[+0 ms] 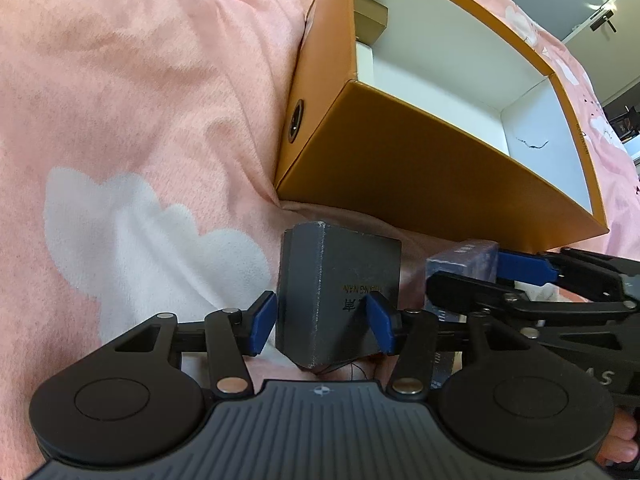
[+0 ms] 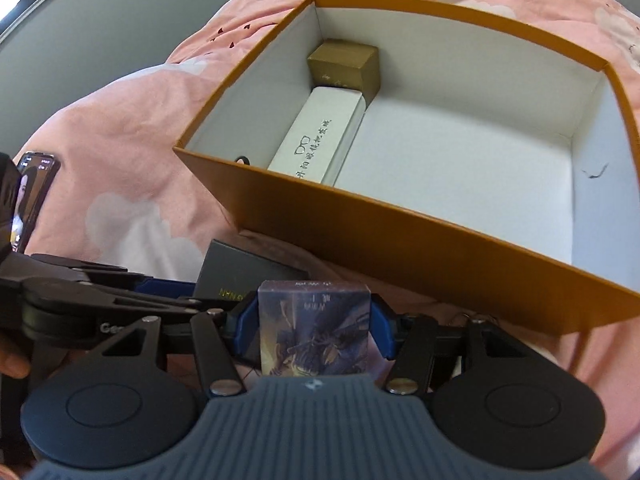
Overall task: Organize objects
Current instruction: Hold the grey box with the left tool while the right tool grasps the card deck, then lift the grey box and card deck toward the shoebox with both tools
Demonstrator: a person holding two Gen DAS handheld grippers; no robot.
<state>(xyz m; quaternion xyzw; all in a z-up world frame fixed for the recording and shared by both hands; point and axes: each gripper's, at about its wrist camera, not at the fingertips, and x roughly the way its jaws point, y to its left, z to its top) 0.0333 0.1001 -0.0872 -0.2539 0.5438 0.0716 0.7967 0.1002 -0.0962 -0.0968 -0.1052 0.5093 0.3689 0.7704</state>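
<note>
Both grippers clamp cartons: left gripper (image 1: 322,322) matte grey box (image 1: 332,300); right gripper (image 2: 314,330) glossy printed box (image 2: 314,328).

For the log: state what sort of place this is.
Probably a bedroom: the orange box sits on a soft pink cloud-print blanket, seemingly a bed, with a ceiling fixture overhead.

- I see a pink blanket (image 2: 132,128) with white cloud prints covering the bed.
- An open orange box (image 2: 400,236) lies on it at my one o'clock.
- A phone (image 2: 34,184), its screen lit, rests on the blanket at nine o'clock.
</note>
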